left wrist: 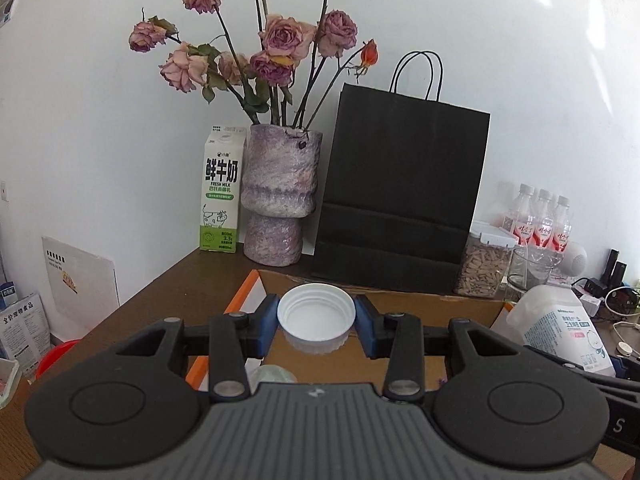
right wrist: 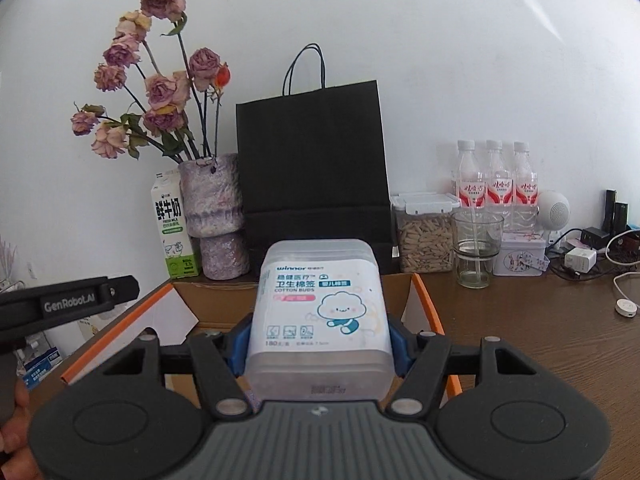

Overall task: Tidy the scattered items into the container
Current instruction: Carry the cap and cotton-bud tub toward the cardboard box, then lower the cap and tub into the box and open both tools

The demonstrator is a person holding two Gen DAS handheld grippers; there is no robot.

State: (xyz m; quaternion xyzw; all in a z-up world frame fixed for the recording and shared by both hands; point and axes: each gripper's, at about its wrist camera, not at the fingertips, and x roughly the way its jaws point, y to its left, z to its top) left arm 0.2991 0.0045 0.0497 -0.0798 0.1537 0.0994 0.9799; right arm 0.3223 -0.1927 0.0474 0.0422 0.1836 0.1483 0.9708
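Your left gripper (left wrist: pixel 316 322) is clamped on the white cap (left wrist: pixel 316 320), open side up, round, no long axis. It hangs over the cardboard box (left wrist: pixel 400 308), whose floor lies at 6 o'clock under the fingers.

Your right gripper (right wrist: pixel 318 344) grips the cotton bud box (right wrist: pixel 320 312) by its sides, label up, long axis toward 12 o'clock, also over the box w/ orange flaps. Both look equally near.

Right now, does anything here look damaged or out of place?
Only the roses in the vase look odd: they are wilted and drooping. The white cap and cotton buds box sit straight in the grippers.
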